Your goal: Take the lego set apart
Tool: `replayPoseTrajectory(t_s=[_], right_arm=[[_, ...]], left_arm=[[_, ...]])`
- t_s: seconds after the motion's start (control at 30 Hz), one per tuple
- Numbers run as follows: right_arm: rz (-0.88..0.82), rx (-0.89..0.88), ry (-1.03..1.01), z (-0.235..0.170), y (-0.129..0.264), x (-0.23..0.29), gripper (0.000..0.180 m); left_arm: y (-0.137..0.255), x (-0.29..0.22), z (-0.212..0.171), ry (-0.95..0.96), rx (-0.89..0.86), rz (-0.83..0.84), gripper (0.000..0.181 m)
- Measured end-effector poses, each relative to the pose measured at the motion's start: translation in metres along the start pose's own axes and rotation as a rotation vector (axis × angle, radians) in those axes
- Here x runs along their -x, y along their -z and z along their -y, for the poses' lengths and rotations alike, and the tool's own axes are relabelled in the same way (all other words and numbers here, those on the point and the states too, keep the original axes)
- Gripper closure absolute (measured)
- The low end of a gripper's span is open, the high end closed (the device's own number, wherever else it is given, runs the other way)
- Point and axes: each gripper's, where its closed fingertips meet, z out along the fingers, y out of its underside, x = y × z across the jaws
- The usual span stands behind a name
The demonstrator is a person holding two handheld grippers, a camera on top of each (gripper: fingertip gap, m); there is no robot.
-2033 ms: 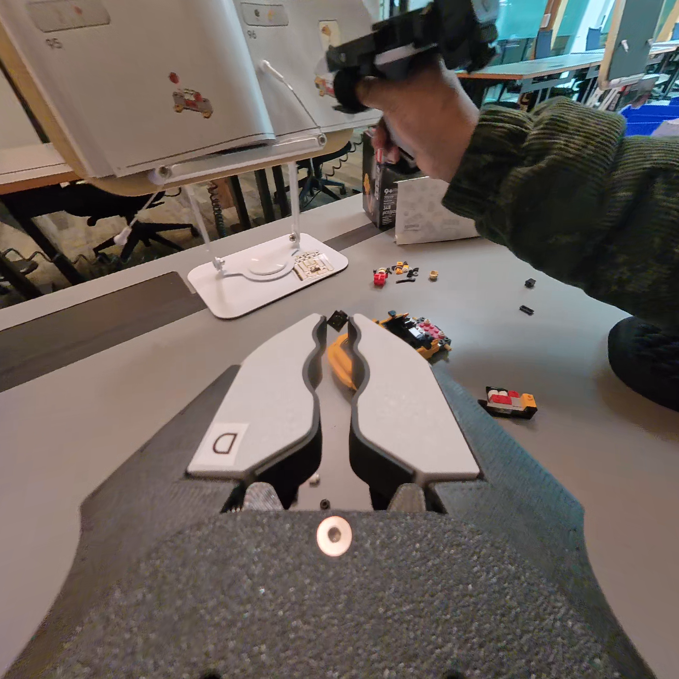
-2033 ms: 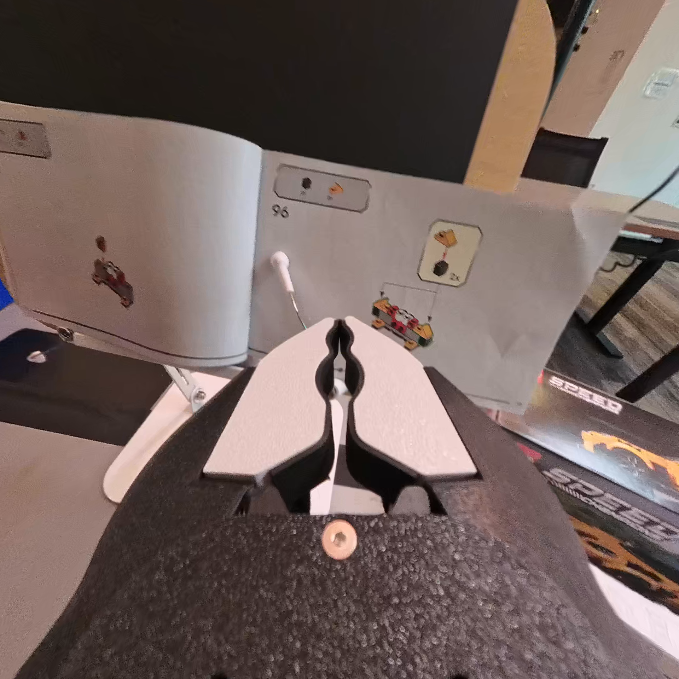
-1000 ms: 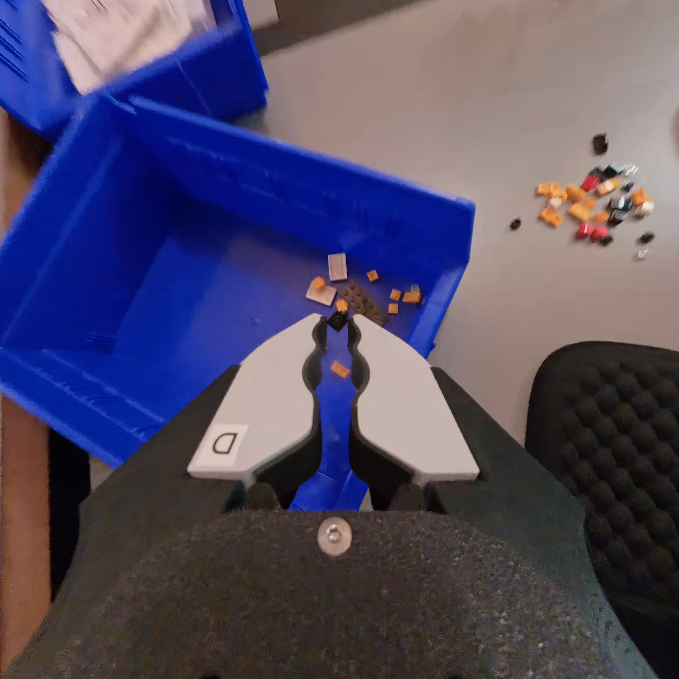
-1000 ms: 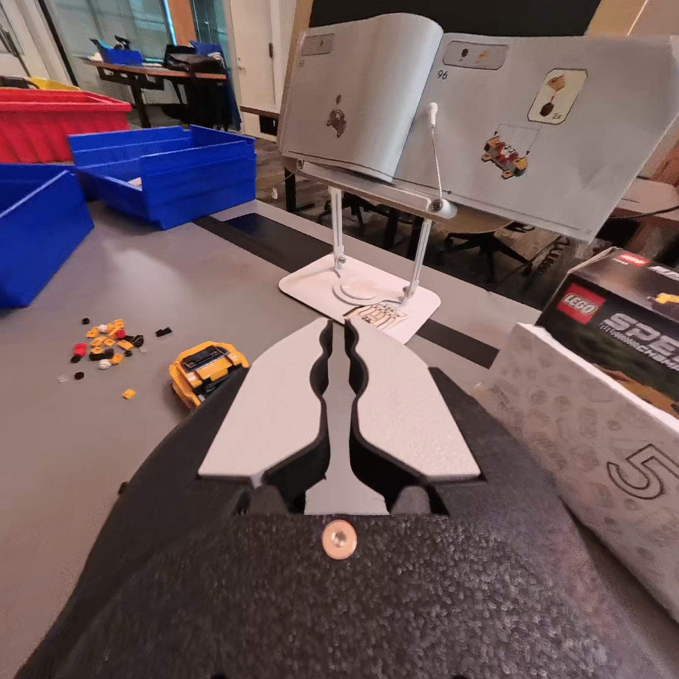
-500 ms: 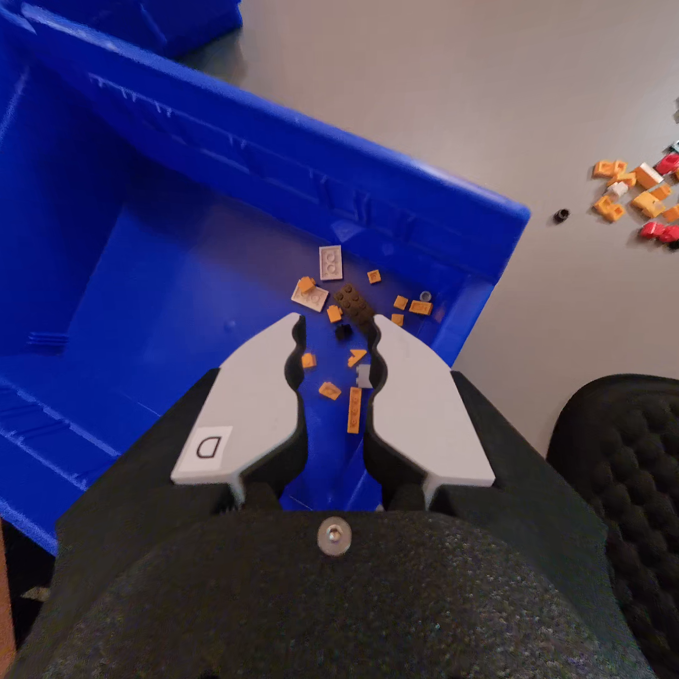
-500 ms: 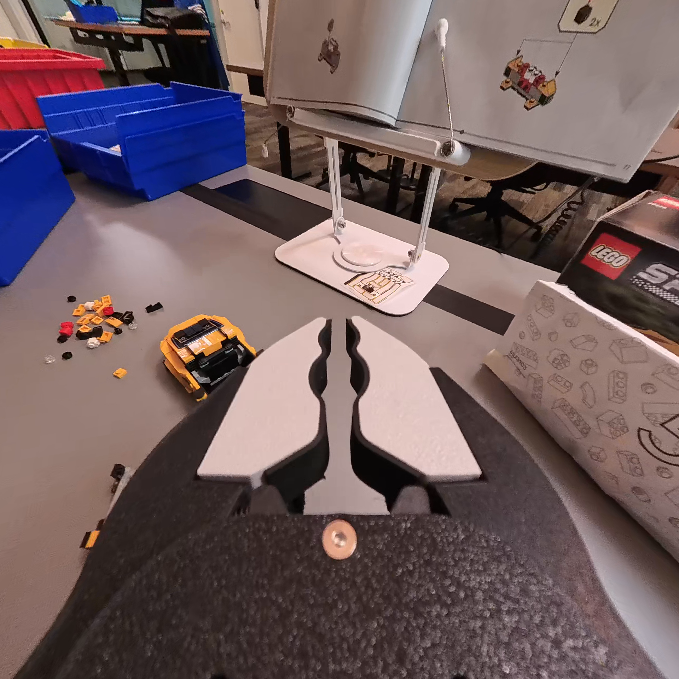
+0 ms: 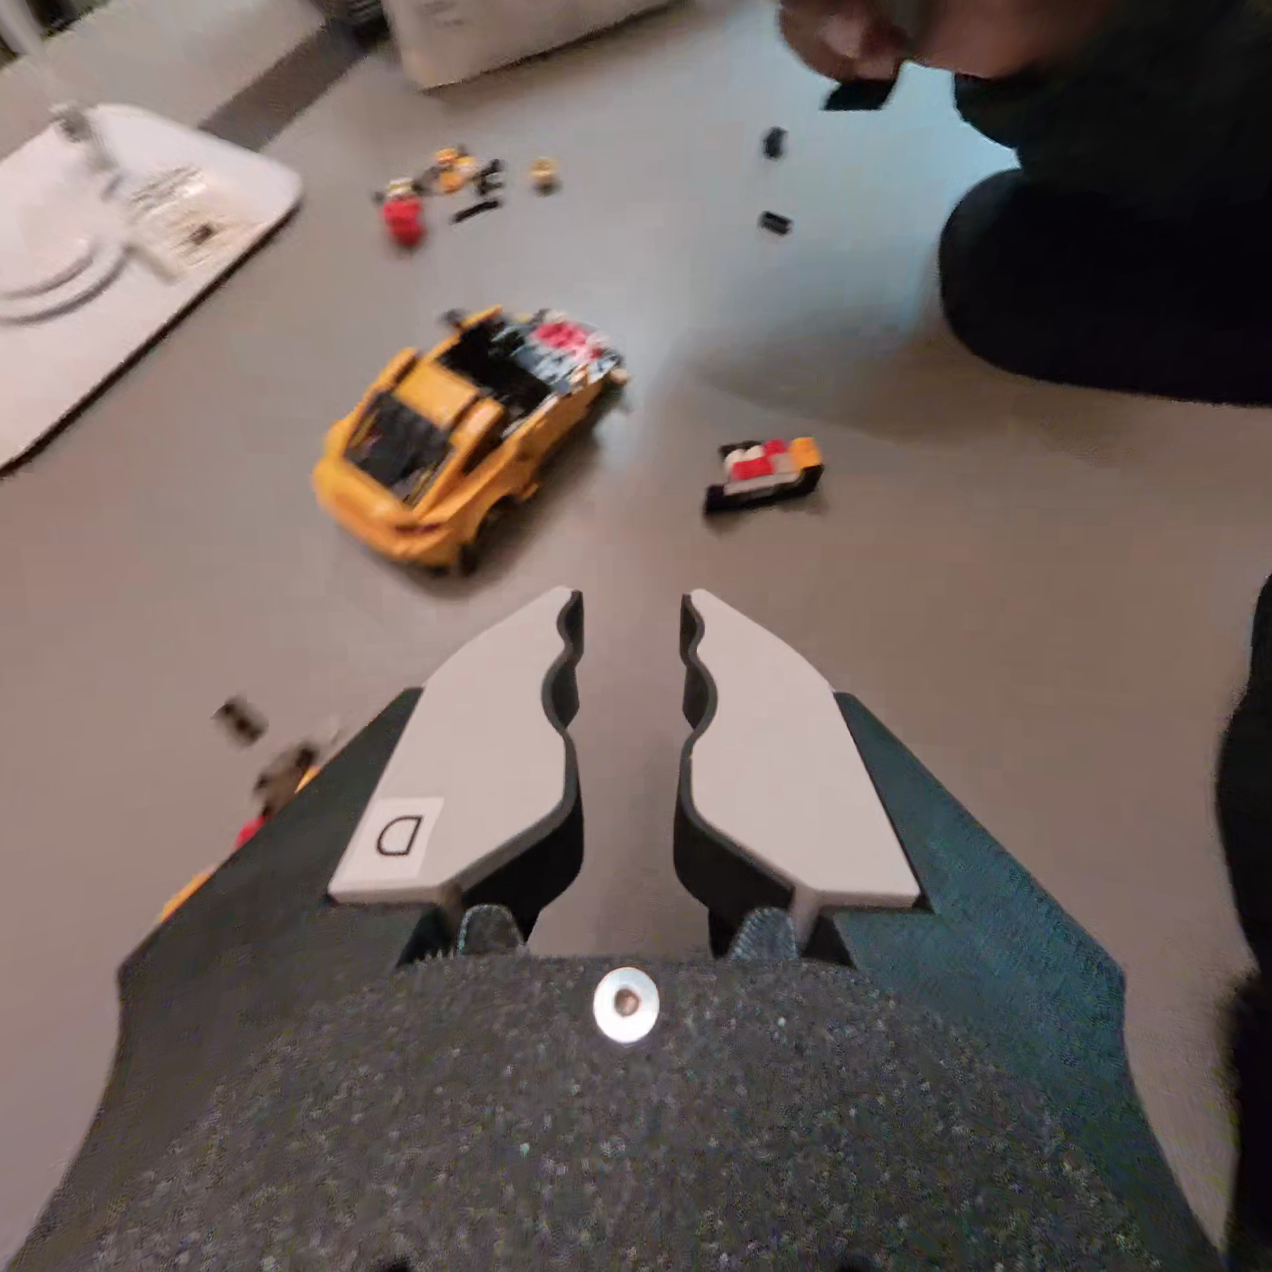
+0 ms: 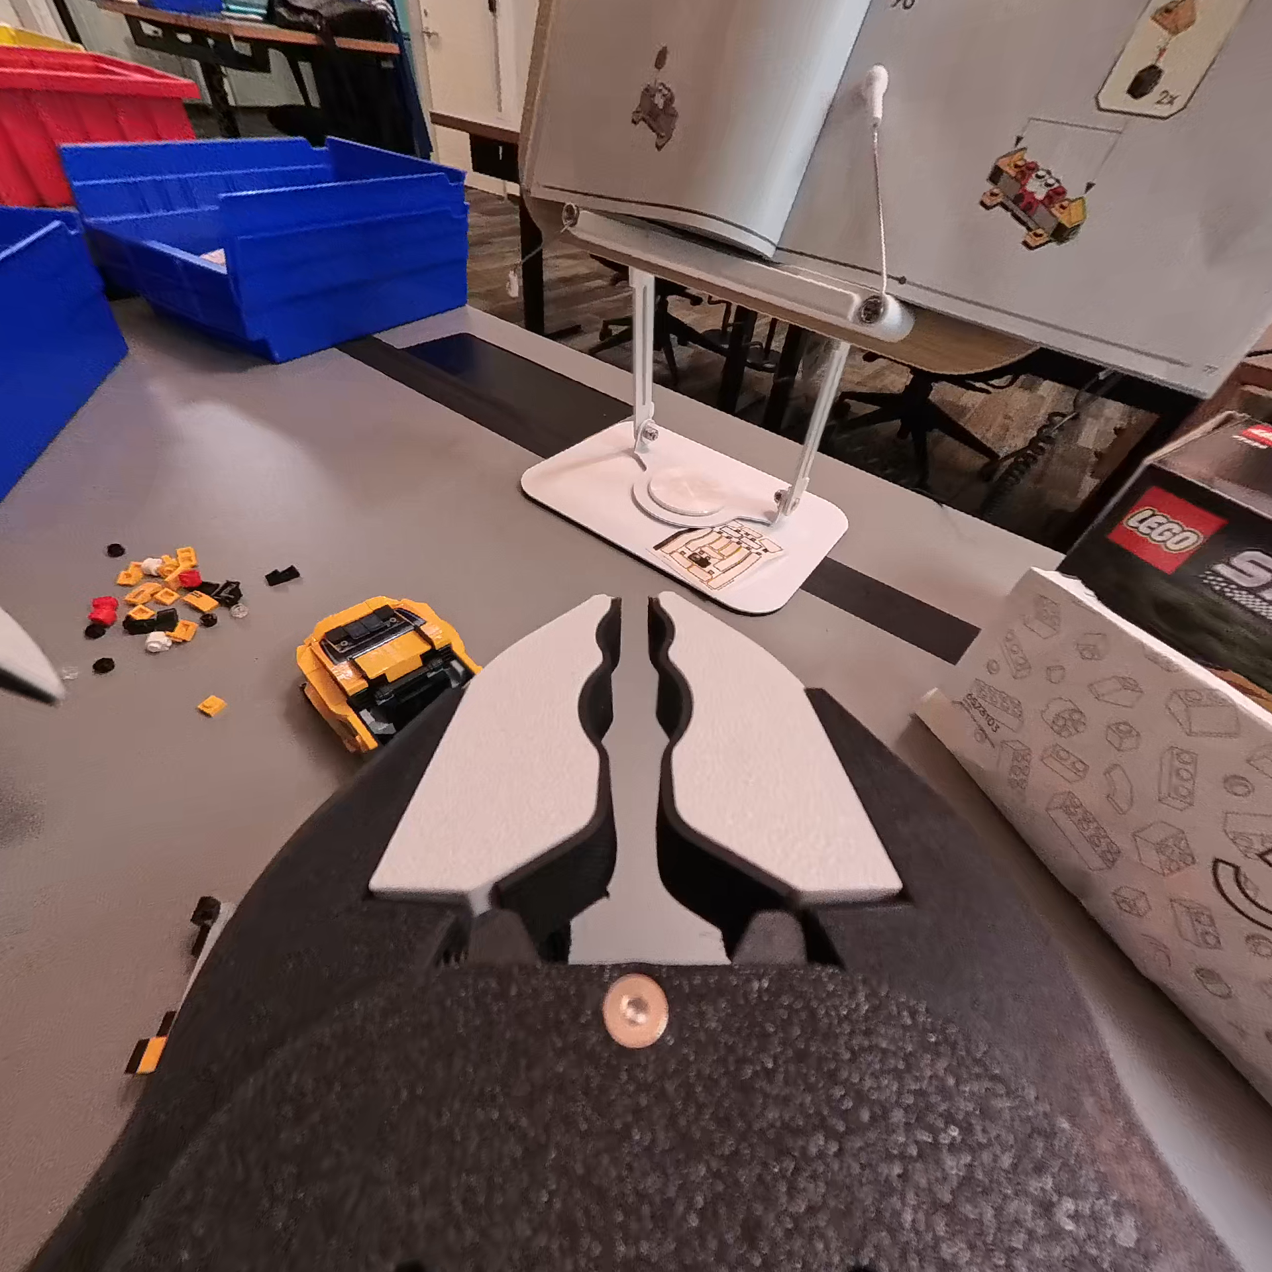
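Note:
The yellow lego car (image 7: 454, 440) stands on the grey table, its rear partly stripped to black and red bricks. It also shows in the right wrist view (image 8: 382, 664). My left gripper (image 7: 630, 606) is open and empty, above the table just short of the car's nose. A small black, red and orange sub-assembly (image 7: 764, 475) lies to the right of the car. My right gripper (image 8: 633, 606) is empty with only a narrow gap between its jaws, to the right of the car.
Loose bricks lie in a pile (image 8: 162, 599) and in another group (image 7: 440, 186). A white book stand (image 8: 688, 509) holds the instruction booklet (image 8: 963, 138). Blue bins (image 8: 275, 227) stand at the left, the lego box (image 8: 1184, 550) and a white printed bag (image 8: 1136, 791) at the right. My right fingertips sit around 20 cm from my left ones.
My left gripper let a small black piece fall into the blue bin, then swung back over the table to the car. My right gripper came down from the booklet.

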Motion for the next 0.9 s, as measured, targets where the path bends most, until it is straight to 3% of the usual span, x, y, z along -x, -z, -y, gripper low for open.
replayPoseTrajectory(t_s=[0.17, 0.23, 0.37, 0.47, 0.67, 0.73, 0.9], right_arm=[[0.032, 0.010, 0.015, -0.005, 0.005, 0.005, 0.169], [0.178, 0.097, 0.056, -0.017, 0.008, 0.026, 0.162], [0.653, 0.439, 0.159, -0.074, 0.046, 0.092, 0.142], [0.788, 0.575, 0.258, -0.106, 0.064, 0.117, 0.131], [0.800, 0.622, 0.331, -0.129, 0.057, 0.141, 0.131], [0.776, 0.624, 0.365, -0.133, 0.054, 0.142, 0.144], [0.823, 0.522, 0.527, -0.131, 0.058, 0.143, 0.147]], left_arm=[[-0.042, -0.011, 0.023, -0.054, -0.048, -0.016, 0.159], [-0.045, -0.012, 0.033, -0.024, -0.097, -0.031, 0.166], [-0.049, -0.001, 0.034, -0.004, -0.126, 0.011, 0.168], [-0.049, -0.001, 0.030, 0.036, -0.138, -0.010, 0.169], [-0.053, -0.005, 0.022, 0.020, -0.105, -0.025, 0.169], [-0.055, -0.007, 0.019, 0.005, -0.091, -0.025, 0.169], [-0.056, -0.012, 0.010, -0.041, -0.044, -0.054, 0.169]])
